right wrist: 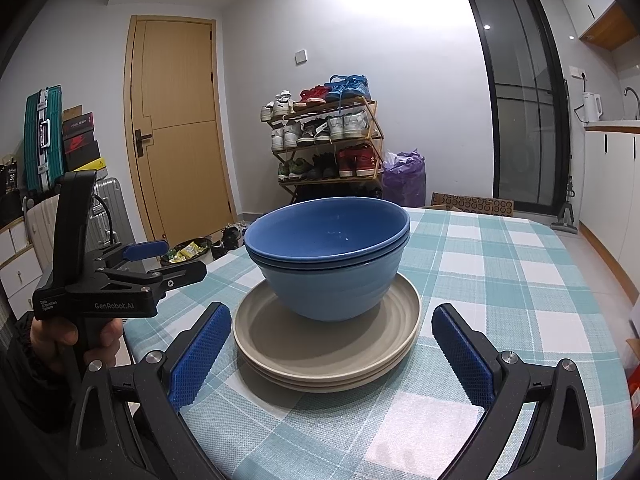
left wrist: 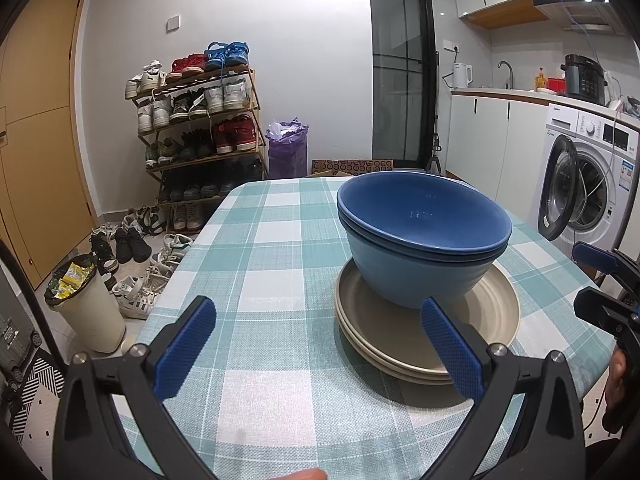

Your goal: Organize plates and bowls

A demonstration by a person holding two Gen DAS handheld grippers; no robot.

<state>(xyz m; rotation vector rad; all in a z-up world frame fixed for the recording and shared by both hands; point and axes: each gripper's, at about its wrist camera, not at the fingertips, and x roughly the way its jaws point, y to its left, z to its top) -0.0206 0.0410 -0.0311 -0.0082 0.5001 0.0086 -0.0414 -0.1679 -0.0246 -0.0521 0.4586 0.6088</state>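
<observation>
Your left gripper (left wrist: 318, 326) and right gripper (right wrist: 332, 334) both gaped wide and empty. Each hung just beside the beige plate stack (right wrist: 320, 352) carrying two nested blue bowls (right wrist: 328, 268), touching neither.

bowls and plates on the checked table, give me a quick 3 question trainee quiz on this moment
1. True or false: the blue bowls sit nested on top of the beige plates.
2. What does the left gripper hold? A) a bowl B) a plate C) nothing
3. Fill in: the jaws of the right gripper stand ____.

Key: 1 true. 2 C, its jaws are open over the checked tablecloth. 3 open, with the plate stack beyond its fingertips.
</observation>
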